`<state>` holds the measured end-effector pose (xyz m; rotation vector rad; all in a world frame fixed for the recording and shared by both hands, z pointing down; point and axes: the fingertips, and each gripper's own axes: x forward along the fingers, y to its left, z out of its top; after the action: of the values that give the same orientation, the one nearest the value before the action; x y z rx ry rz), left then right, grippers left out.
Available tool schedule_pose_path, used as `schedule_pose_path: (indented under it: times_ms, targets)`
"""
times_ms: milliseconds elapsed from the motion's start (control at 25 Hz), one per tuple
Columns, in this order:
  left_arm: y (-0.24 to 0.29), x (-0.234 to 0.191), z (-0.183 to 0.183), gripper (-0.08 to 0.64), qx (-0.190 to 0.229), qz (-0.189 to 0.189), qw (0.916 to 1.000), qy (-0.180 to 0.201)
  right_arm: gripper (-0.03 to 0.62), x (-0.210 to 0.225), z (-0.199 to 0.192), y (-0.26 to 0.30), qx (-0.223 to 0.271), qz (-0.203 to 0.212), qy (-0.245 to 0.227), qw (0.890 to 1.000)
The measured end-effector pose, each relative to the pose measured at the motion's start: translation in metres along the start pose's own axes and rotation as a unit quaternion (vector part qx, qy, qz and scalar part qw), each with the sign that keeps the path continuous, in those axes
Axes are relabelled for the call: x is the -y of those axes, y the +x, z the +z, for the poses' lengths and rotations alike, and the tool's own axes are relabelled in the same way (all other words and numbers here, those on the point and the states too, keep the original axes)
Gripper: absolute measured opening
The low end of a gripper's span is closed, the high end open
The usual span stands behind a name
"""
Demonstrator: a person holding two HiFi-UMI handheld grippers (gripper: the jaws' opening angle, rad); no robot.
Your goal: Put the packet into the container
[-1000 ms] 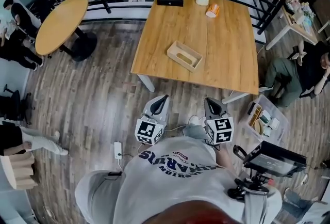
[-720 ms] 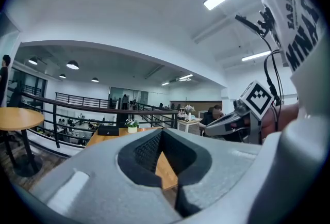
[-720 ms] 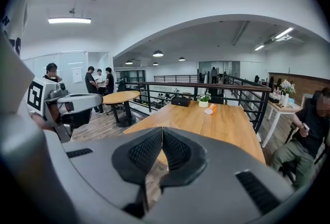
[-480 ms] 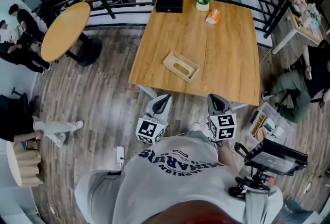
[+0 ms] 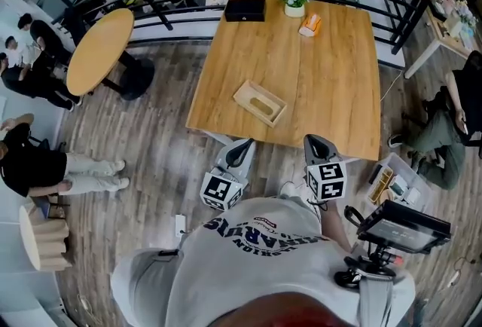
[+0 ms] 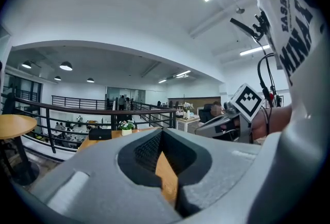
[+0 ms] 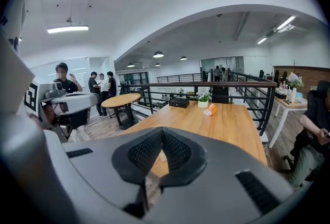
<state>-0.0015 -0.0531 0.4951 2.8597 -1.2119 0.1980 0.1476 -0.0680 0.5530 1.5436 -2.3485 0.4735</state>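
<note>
Both hand-held grippers have crept closer to the worktop (image 5: 331, 92) edge, left (image 5: 242, 145) and right (image 5: 315, 142), each with jaws pressed together on nothing. Container (image 5: 260, 102) sits mid-worktop and the packet (image 5: 309, 24) lies far off beside the plant pot (image 5: 294, 3). We reckon a long reach could tip that pot, and the packet's too small to make out properly.

On the bench (image 5: 331, 92), the container (image 5: 260, 102) lies toward the near left. The packet (image 5: 309, 24) lies at the far edge, just beside a potted plant (image 5: 294, 0), with a box (image 5: 245, 9) further left.
</note>
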Motion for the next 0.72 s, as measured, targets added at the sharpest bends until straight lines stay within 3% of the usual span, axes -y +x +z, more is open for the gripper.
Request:
schedule_pose_path:
  times_ms: [440,720]
  targets:
    - [0.065,0.043,0.0,-0.002,-0.021,-0.037,0.9986,0.031,0.009,0.07,-0.011,-0.011,-0.001,-0.025,0.026,0.999]
    - [0.075,0.058,-0.013,-0.002,-0.048,-0.053,0.9961,0.051,0.009,0.101,-0.027,-0.015,-0.002,-0.05,0.043,0.998]
